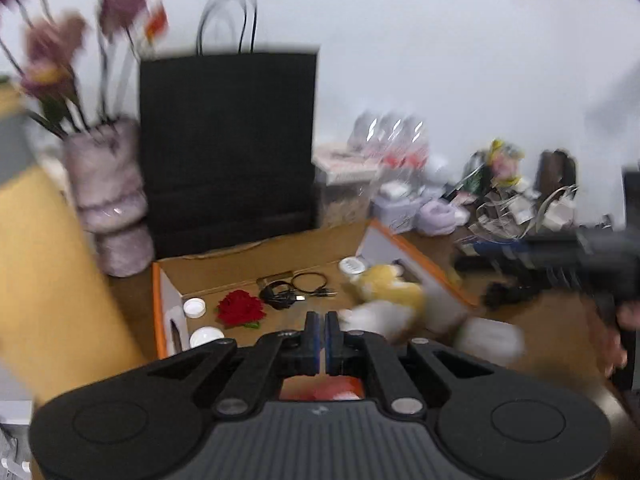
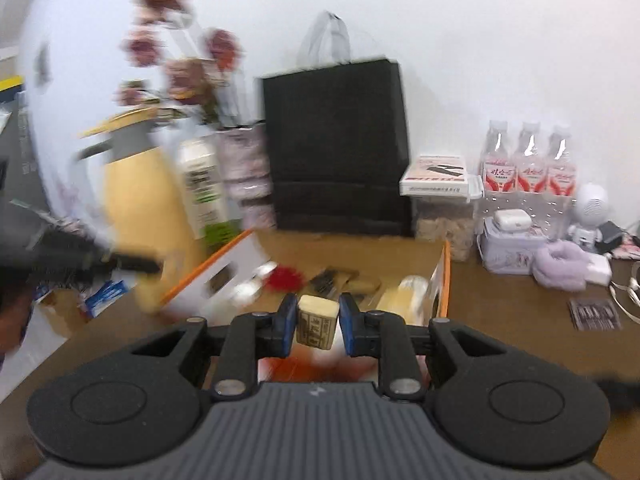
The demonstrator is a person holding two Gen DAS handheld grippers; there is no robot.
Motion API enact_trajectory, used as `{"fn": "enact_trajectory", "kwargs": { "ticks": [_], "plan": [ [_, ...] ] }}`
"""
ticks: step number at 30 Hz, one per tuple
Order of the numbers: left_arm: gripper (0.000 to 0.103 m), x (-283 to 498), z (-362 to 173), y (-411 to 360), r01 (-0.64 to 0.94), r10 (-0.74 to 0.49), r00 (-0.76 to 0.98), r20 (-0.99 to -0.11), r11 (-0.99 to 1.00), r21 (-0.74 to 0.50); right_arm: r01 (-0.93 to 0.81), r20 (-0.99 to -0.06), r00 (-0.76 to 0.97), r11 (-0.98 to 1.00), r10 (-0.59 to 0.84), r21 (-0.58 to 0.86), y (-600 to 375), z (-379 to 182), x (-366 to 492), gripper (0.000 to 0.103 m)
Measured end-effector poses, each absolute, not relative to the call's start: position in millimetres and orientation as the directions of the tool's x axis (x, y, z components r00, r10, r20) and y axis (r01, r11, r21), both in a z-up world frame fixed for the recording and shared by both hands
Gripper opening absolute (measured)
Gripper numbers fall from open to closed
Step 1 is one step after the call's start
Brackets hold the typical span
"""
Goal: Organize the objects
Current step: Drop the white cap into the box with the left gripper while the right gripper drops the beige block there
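An open cardboard box (image 1: 256, 264) with orange edges sits on the brown table. Inside it lie a red fabric rose (image 1: 239, 307), a black cable (image 1: 298, 290), white caps (image 1: 194, 307) and a yellow and white plush toy (image 1: 386, 300). My left gripper (image 1: 321, 320) is shut and empty above the box's near edge. My right gripper (image 2: 318, 320) is shut on a small beige block with dark characters (image 2: 316, 326), held above the box (image 2: 440, 272). The right gripper also shows blurred at the right of the left wrist view (image 1: 560, 264).
A black paper bag (image 1: 228, 148) stands behind the box. A furry pink vase with flowers (image 1: 108, 196) and a yellow thermos (image 2: 144, 208) stand to its left. Water bottles (image 2: 528, 160), a tin (image 2: 508, 252), a purple cloth (image 2: 560, 264) and clutter lie to the right.
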State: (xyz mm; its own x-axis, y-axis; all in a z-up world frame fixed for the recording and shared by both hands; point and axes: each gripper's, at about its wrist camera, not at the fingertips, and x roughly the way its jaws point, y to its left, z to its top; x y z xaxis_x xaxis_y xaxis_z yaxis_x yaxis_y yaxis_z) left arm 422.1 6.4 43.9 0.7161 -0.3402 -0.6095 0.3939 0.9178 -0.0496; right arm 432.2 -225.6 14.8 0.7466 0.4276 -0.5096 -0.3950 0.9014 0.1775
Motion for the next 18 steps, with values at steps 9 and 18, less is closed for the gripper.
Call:
{"fn": "enact_trajectory", "kwargs": {
  "ticks": [9, 18],
  "plan": [
    [0.013, 520.2, -31.0, 10.6, 0.341, -0.293, 0.609, -0.737, 0.936, -0.09, -0.249, -0.72, 0.649, 0.963, 0.245, 0.103, -164.0, -54.7, 588.5, 0.024],
    [0.04, 519.7, -29.4, 34.9, 0.252, -0.245, 0.629, -0.738, 0.962, -0.105, -0.251, -0.696, 0.707, 0.965, 0.126, -0.081, -155.5, -69.7, 592.1, 0.077]
  ]
}}
